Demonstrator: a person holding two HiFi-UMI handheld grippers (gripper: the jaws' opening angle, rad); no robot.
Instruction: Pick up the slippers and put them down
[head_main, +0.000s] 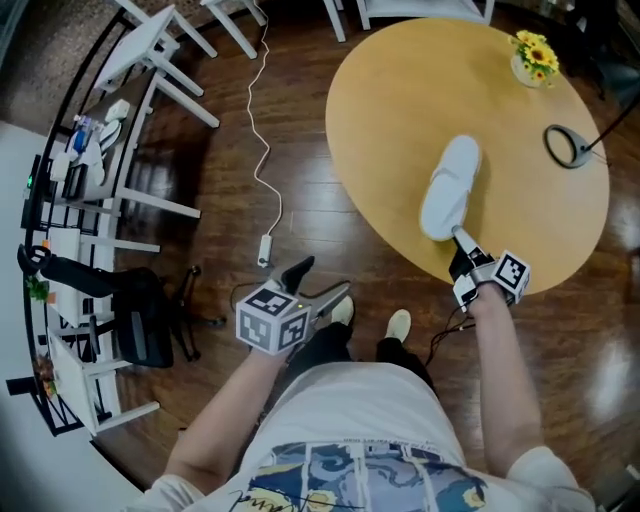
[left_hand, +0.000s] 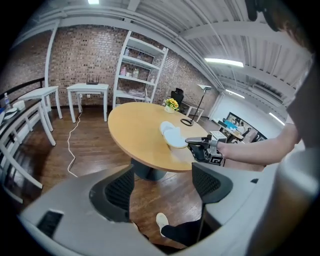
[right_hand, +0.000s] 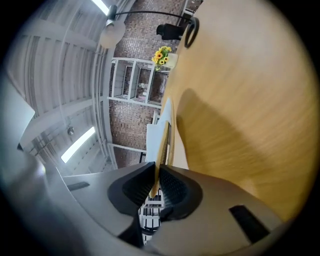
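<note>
Over on the left, the left gripper (left_hand: 162, 186) hangs off the table's near edge with its fingers spread wide and nothing between them, only floor and the person's own shoe (head_main: 398, 323) below; it has no part in the job yet; across to the right, the right gripper (right_hand: 156, 186) has its fingers pressed tight on the thin heel edge of the white slipper (head_main: 450, 188), which lies lengthwise over the round wooden table (head_main: 400, 120), toe pointing away; the heel end looks tipped up with a shadow beneath, so I'd call the pick-up under way, with the lift to finish and the put-down to come; only one slipper shows plainly, and I cannot tell whether a second is there; around the scene, a white rack (head_main: 60, 200) lines the far left, a black office chair (head_main: 140, 315) sits near it, and a white cable (head_main: 262, 150) snakes along the floor; on the table, yellow flowers (head_main: 533, 55) and a black ring-shaped stand (head_main: 547, 143) sit well apart from the slipper, so nothing looks to be in the way.
</note>
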